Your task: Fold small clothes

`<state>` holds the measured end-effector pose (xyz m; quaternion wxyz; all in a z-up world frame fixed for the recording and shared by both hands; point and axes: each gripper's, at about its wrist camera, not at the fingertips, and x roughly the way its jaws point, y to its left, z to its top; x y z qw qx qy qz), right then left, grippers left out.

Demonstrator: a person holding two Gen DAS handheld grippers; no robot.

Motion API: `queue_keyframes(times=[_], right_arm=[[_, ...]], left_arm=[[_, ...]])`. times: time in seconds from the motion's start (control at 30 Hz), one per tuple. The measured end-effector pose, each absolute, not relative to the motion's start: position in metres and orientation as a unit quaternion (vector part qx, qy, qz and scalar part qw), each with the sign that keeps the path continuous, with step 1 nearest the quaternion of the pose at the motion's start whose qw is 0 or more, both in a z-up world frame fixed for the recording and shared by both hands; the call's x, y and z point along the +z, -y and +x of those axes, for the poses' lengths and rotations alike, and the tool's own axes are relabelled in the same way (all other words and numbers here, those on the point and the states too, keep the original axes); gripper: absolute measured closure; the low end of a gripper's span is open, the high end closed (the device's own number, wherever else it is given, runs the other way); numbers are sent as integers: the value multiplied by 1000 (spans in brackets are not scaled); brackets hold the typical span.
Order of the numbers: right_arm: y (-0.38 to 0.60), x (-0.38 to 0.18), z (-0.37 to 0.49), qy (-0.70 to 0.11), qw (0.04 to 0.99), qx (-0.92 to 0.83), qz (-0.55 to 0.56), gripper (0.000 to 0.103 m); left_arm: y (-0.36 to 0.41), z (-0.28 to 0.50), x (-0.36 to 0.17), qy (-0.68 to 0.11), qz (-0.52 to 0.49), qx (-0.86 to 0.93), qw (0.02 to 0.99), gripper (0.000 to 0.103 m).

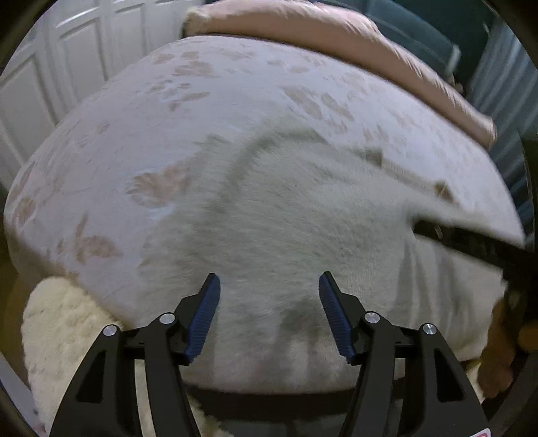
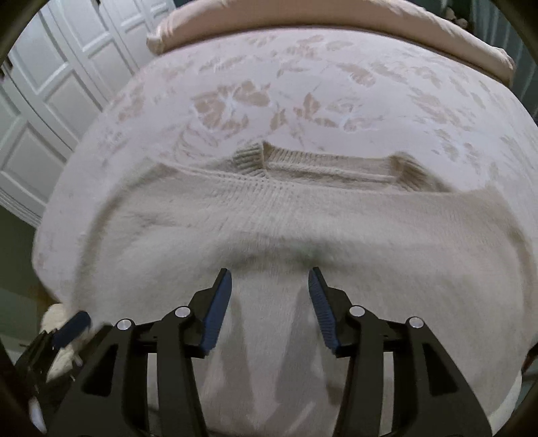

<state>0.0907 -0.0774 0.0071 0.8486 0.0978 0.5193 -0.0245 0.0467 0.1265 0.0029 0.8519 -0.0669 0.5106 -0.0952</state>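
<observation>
On the bed's near edge, over a floral cream bedspread (image 2: 302, 84), we see a fuzzy ribbed-knit cream sweater (image 2: 302, 215) spread flat, collar toward the pink pillow (image 2: 302, 16). Left gripper (image 1: 269, 285) and right gripper (image 2: 270, 279) hang above it, jaws apart, nothing pinched. White panelled doors (image 2: 50, 101) behind.
</observation>
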Motion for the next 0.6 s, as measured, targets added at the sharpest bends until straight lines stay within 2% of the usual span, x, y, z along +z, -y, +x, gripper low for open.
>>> queue_keyframes(times=[0.07,0.3,0.43,0.5,0.57,0.6], right_arm=[[79,13,72,-516,850,-25,103,56],[84,-19,57,-544,833,-28,100,56],[76,-23,62,-542,836,-23,76,49],[74,-24,63,-540,838,-21,74,48],[76,-24,62,-535,841,-18,75,48],[78,-24,60,-533,842,-16,78,48]], left_arm=[[-145,45,11,-502,-90,-79,856,33],[-175,70,-34,-562,-172,-59,807,32],[-170,77,-45,-560,-195,-59,803,31],[-163,78,-42,-555,-190,-70,807,37],[-153,80,-36,-551,-180,-83,810,62],[-148,81,-31,-549,-172,-88,813,69]])
